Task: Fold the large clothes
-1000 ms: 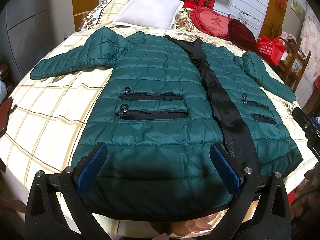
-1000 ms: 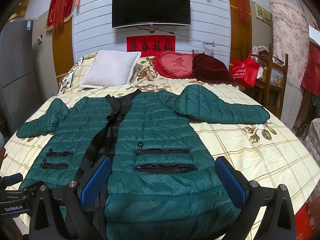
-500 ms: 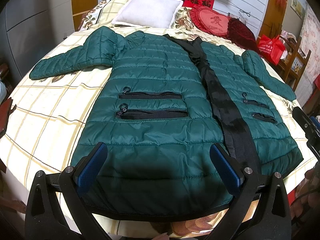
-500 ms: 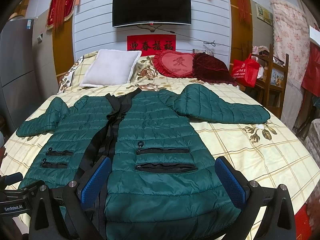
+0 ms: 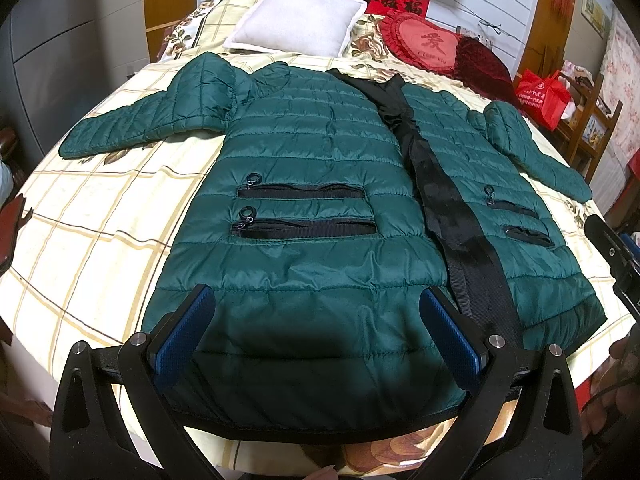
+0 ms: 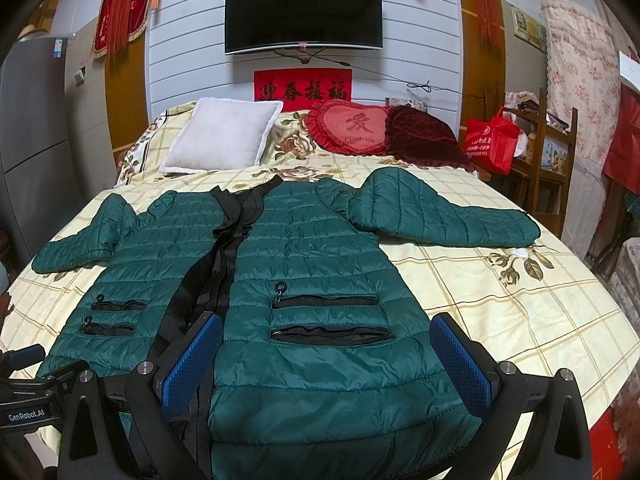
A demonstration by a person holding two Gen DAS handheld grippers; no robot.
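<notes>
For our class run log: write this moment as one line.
phase: pre-fold | green quilted puffer jacket: flat on checked bedsheet, sleeves out | left gripper: open | right gripper: open

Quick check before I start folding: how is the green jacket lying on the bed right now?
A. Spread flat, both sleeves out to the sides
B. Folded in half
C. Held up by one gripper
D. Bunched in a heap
A: the green jacket lies flat on the bed, each sleeve stretched outward.

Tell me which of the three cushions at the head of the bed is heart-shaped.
The red frilled cushion in the middle; the white pillow is square, the dark red velvet one unshaped.
</notes>
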